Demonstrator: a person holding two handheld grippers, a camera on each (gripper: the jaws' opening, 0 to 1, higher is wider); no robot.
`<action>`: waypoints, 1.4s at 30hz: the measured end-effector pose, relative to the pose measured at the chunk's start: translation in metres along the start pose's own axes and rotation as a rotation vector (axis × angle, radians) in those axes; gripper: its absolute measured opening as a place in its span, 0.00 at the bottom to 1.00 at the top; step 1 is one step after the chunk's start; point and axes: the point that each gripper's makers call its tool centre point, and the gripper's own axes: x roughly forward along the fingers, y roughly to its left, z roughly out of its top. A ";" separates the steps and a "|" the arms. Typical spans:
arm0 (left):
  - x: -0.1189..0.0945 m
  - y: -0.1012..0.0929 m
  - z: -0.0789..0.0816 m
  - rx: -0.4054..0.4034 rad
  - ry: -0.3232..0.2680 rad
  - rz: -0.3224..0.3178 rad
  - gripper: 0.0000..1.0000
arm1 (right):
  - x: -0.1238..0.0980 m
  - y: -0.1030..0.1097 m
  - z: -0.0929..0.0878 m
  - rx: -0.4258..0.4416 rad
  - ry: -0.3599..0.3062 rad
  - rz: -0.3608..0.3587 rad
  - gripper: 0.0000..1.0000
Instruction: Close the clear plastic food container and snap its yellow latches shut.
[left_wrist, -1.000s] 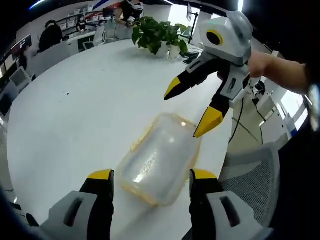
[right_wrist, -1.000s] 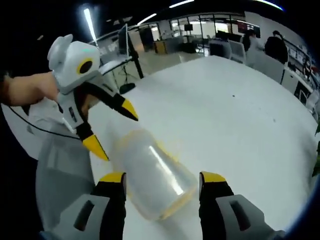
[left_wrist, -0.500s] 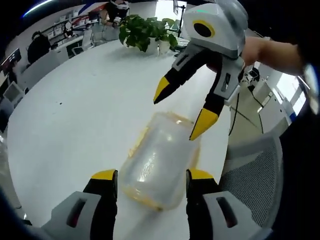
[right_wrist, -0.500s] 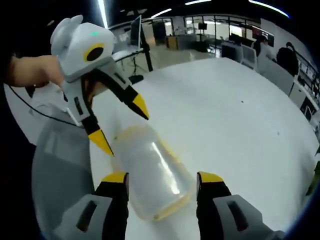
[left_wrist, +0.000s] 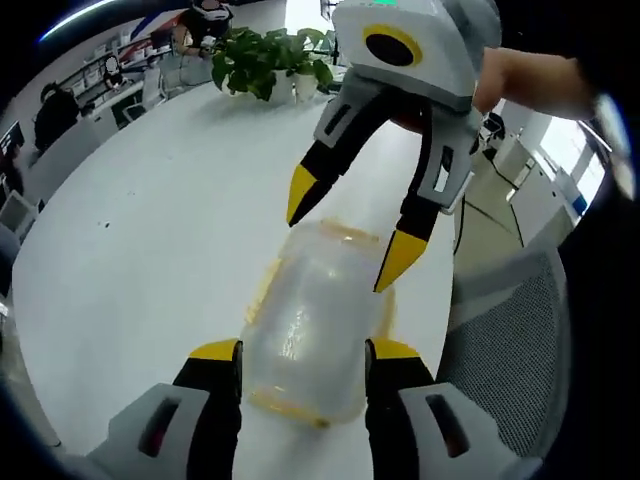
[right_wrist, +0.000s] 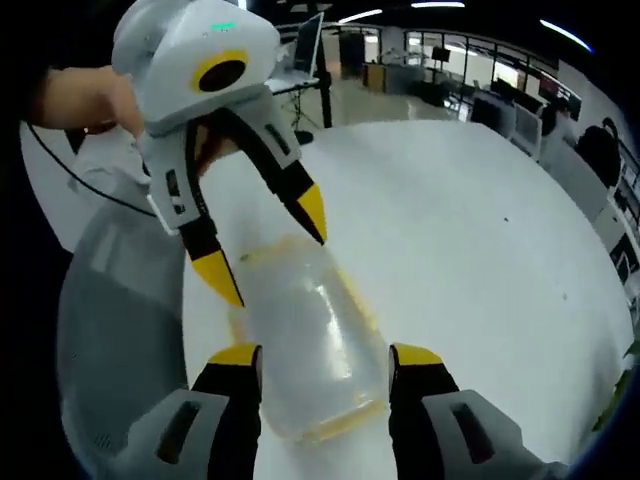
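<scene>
The box (left_wrist: 305, 330) lies on the white table (left_wrist: 130, 230) between the spread jaws of the left gripper (left_wrist: 300, 352) and right gripper (right_wrist: 325, 352) — both open at opposite ends. Its smooth, rounded clear plastic with yellow trim could skid or twist if one end is pressed harder — leaving a latch unsnapped.

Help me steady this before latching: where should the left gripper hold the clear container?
Grip the near short end of the clear container, across its width, coming along its long axis from the table edge. The left gripper already straddles that end, open, while the right gripper hangs over the far end.
</scene>
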 end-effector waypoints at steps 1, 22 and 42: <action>0.000 0.001 0.000 0.008 0.002 0.003 0.47 | 0.000 0.001 0.000 -0.001 0.001 0.003 0.50; 0.010 -0.009 0.000 0.059 0.018 -0.034 0.38 | 0.014 0.009 -0.002 -0.077 0.046 0.044 0.44; 0.026 -0.014 0.003 0.063 0.020 -0.056 0.38 | 0.023 0.009 -0.004 -0.119 0.061 0.064 0.43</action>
